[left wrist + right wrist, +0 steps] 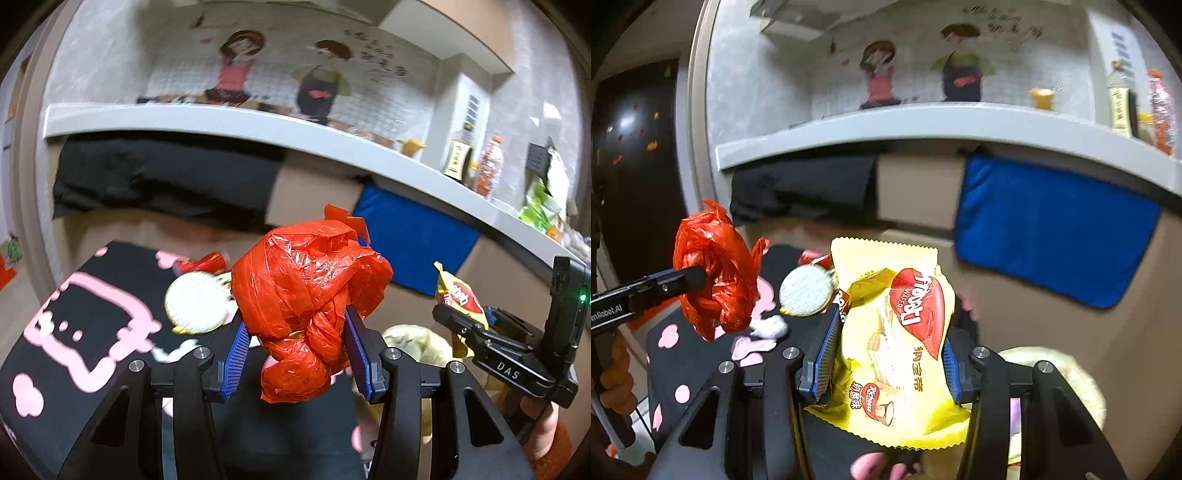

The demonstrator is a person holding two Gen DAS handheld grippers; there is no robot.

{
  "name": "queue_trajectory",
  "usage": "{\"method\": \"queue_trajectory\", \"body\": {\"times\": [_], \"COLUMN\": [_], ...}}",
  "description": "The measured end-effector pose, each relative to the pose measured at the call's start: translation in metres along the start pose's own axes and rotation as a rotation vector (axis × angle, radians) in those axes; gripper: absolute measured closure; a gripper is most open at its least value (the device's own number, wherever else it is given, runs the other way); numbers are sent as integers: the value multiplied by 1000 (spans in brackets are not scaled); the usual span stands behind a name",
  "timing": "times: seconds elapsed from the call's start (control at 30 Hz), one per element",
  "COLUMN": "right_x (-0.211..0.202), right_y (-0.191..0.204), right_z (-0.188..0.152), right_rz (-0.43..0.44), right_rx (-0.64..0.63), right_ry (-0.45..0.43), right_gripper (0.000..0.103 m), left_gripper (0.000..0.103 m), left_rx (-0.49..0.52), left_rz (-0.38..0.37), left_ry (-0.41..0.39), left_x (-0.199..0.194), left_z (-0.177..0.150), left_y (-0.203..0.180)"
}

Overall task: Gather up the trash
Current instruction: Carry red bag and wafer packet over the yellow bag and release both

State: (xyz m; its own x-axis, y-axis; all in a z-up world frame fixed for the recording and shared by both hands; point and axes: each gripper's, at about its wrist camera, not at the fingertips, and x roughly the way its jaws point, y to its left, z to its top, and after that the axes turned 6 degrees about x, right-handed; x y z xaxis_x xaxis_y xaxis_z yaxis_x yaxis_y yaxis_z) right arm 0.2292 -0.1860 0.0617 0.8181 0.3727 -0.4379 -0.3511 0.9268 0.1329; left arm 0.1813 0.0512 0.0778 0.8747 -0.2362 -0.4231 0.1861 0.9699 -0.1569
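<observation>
Crumpled red plastic bag (310,291) clamped in left gripper (295,343), yellow wafer wrapper (897,343) pinched in right gripper (890,350), both lifted above the black pink-patterned mat (92,314); next, likely a bin.

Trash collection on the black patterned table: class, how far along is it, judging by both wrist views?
Nothing shows as binned yet; no bin is in view. In hand: the left gripper clamps a knotted red plastic bag, and the right gripper holds a yellow wafer wrapper, both lifted off the table. Left: a round white-faced item and a red wrapper on the table.
</observation>
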Motion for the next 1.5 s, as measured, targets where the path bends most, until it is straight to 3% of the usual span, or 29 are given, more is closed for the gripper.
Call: {"method": "queue_trajectory", "body": {"times": [0.23,0.57,0.97,1.17,1.33,1.5], "right_x": [-42,-68,-65,-46,-35,-16], "right_y": [-38,-102,-158,-185,-203,-206], "right_z": [5,-14,-45,-57,-67,-76], "right_rz": [-68,-150,-223,-250,-267,-247], "right_rx": [25,125,215,255,288,302], "right_ry": [-78,-88,-57,-6,21,54], "right_gripper": [58,58,58,58,58,58], "left_gripper": [53,53,53,45,39,39], "left_rx": [113,173,131,76,64,17], "left_rz": [-66,-143,-283,-472,-415,-377], "left_ry": [-19,48,231,335,339,323], "left_x": [12,59,153,206,219,206], "left_z": [9,-3,-34,-40,-43,-40], "left_y": [-66,-123,-159,-172,-163,-138]}}
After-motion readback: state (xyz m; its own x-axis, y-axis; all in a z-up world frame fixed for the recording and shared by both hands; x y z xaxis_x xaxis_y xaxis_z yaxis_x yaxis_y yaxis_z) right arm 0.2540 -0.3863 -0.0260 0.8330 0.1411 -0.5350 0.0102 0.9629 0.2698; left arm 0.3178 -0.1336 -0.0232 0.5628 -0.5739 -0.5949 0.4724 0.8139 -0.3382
